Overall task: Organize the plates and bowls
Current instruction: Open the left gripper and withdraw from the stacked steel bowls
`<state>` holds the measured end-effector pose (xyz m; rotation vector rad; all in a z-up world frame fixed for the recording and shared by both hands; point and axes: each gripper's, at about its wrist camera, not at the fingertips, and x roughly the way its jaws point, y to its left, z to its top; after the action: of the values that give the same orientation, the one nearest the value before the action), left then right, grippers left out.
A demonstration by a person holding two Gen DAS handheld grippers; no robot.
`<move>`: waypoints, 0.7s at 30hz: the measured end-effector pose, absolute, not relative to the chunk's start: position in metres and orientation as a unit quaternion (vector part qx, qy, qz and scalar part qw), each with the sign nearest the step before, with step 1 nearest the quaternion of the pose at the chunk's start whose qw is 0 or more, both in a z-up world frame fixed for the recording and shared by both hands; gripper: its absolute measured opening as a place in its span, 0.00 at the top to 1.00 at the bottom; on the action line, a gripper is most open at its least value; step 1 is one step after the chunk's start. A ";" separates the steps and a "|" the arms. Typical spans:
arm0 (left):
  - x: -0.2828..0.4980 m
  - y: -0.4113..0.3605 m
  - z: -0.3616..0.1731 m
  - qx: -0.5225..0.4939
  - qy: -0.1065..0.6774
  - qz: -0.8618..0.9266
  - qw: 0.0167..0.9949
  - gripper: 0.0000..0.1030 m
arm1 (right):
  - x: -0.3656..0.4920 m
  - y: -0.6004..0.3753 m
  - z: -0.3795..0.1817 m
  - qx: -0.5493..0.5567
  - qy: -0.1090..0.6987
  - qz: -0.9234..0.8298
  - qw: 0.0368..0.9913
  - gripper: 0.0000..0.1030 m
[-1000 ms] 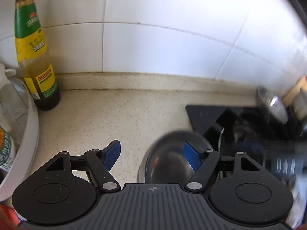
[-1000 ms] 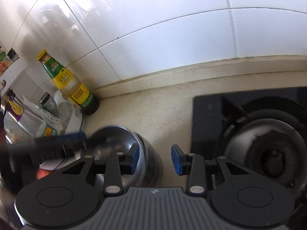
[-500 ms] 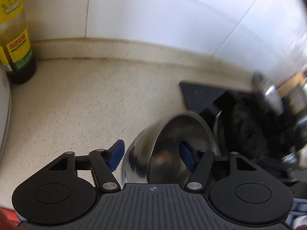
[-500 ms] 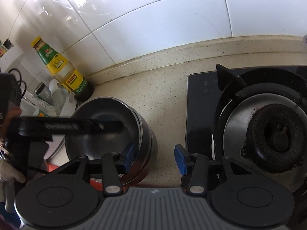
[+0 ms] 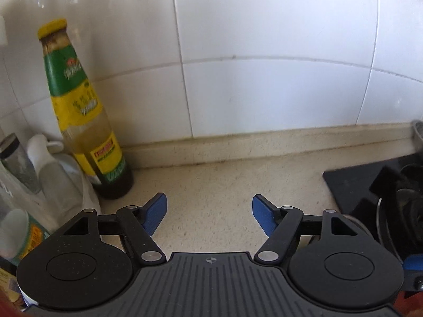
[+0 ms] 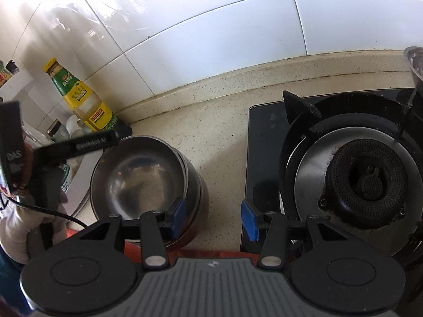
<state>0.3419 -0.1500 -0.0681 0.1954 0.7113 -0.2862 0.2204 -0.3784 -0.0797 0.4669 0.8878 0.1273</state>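
Right wrist, bowls (image 6: 142,174) touching left pad (image 6: 177,218)

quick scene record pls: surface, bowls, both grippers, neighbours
surface: counter, tiled wall behind
bowls: steel bowls nested, upright, on the counter left of the stove
left gripper: open, empty, over bare counter
right gripper: open, empty, left finger at the bowls' near rim
bottle: upright by the wall, yellow cap on
burner: no pot on it

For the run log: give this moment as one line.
left claw: open, empty | right claw: open, empty | steel bowls: nested on counter
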 end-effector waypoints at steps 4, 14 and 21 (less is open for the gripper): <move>0.359 -0.146 -0.084 0.073 0.399 -0.142 0.903 0.31 | 0.224 -0.377 -0.081 0.215 0.435 0.054 0.873 0.58; 0.347 -0.131 -0.067 0.053 0.390 -0.154 0.906 0.18 | 0.223 -0.381 -0.073 0.220 0.418 0.054 0.880 0.58; 0.316 -0.121 -0.056 0.063 0.396 -0.251 0.881 0.14 | 0.231 -0.379 -0.060 0.210 0.405 0.066 0.887 0.57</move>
<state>0.3164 -0.1213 -0.0561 0.1312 0.8259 -0.5221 0.2310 -0.3791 -0.0603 0.4365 0.8422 0.1365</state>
